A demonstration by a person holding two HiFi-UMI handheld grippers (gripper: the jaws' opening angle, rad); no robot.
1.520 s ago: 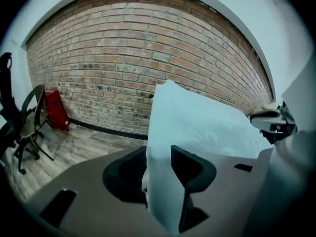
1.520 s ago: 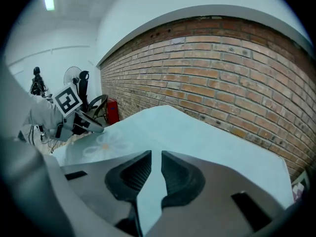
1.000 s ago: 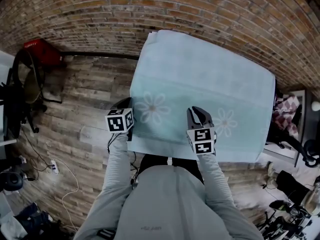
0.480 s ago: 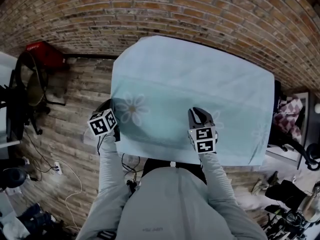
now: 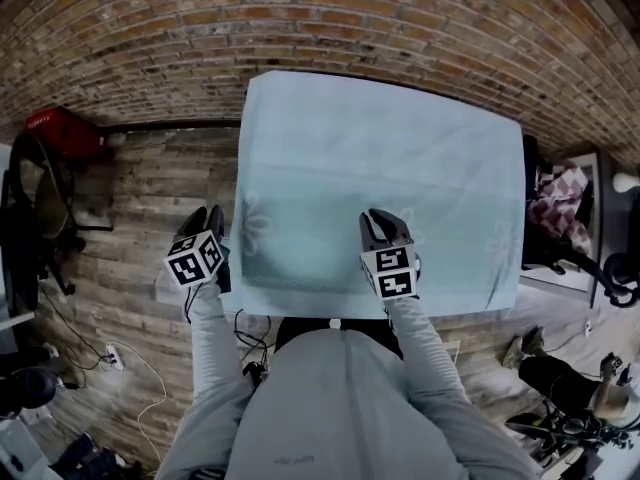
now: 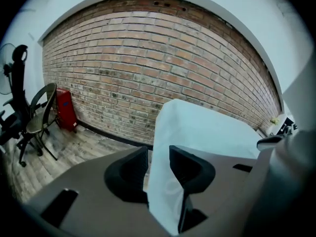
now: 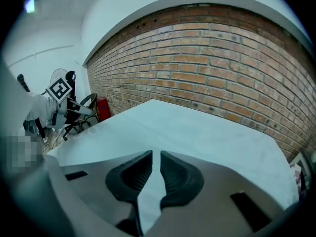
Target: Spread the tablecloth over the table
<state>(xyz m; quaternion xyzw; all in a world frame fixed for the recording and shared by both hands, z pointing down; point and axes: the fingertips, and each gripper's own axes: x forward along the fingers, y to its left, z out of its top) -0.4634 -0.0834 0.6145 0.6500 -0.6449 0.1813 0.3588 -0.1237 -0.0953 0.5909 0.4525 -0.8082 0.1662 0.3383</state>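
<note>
The pale blue tablecloth (image 5: 380, 158) with faint flower prints lies spread over the table, its near edge hanging toward me. My left gripper (image 5: 205, 218) is at the cloth's near left corner. In the left gripper view its jaws (image 6: 159, 152) are opening. The cloth's corner (image 6: 197, 127) still hangs between them, resting against the right jaw with a gap on the left. My right gripper (image 5: 378, 216) is on the near edge, right of the middle. Its jaws (image 7: 156, 154) are closed narrowly on the cloth's hem (image 7: 197, 127).
A brick wall (image 5: 300, 18) runs behind the table. To the left, on the wooden floor, are a red box (image 5: 60, 128), a dark chair (image 5: 50, 188) and cables (image 5: 120, 358). Another chair with a checked cloth (image 5: 565, 193) stands at the right.
The left gripper has moved left along the near edge and its jaws have parted. The cloth, lifted and skewed before, now lies flatter and squarer on the table. The right gripper barely moved.
</note>
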